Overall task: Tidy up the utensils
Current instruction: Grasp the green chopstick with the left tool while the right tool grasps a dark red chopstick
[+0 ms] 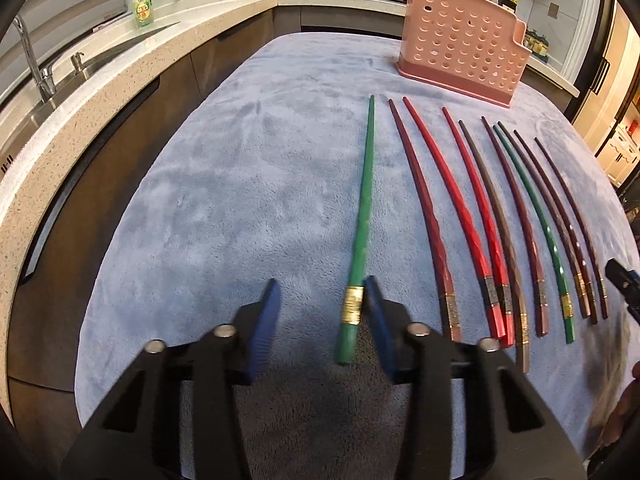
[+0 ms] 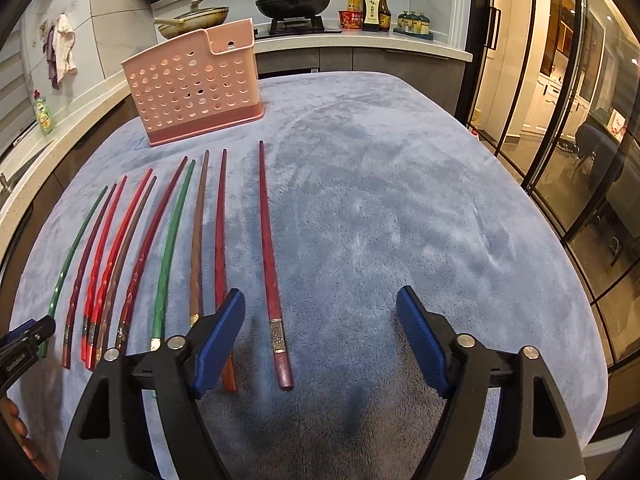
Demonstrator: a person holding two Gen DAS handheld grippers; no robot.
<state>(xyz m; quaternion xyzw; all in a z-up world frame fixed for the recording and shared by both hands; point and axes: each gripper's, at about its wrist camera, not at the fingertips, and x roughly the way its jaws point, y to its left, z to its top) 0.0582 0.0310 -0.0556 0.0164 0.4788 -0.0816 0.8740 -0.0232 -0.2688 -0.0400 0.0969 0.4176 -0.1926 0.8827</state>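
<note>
Ten chopsticks in a row along the near edge of the table, one holder behind them, both grippers open.

On the blue-grey plush cloth (image 1: 224, 184) lie ten chopsticks: two green, two bright red, two brown, four dark red. One pink perforated plastic holder (image 1: 460, 36) stands upright near the far edge. The left gripper (image 1: 322, 284) is partly open around the leftmost green chopstick with a gold band (image 1: 364, 200); one blue pad touches the band, the other stands clear, so no grip. The right gripper (image 2: 320, 296) gapes wide over the rightmost dark-red chopstick with a silver band (image 2: 268, 240), touching neither pad. The other eight chopsticks (image 1: 489, 280) lie side by side between these two.
</note>
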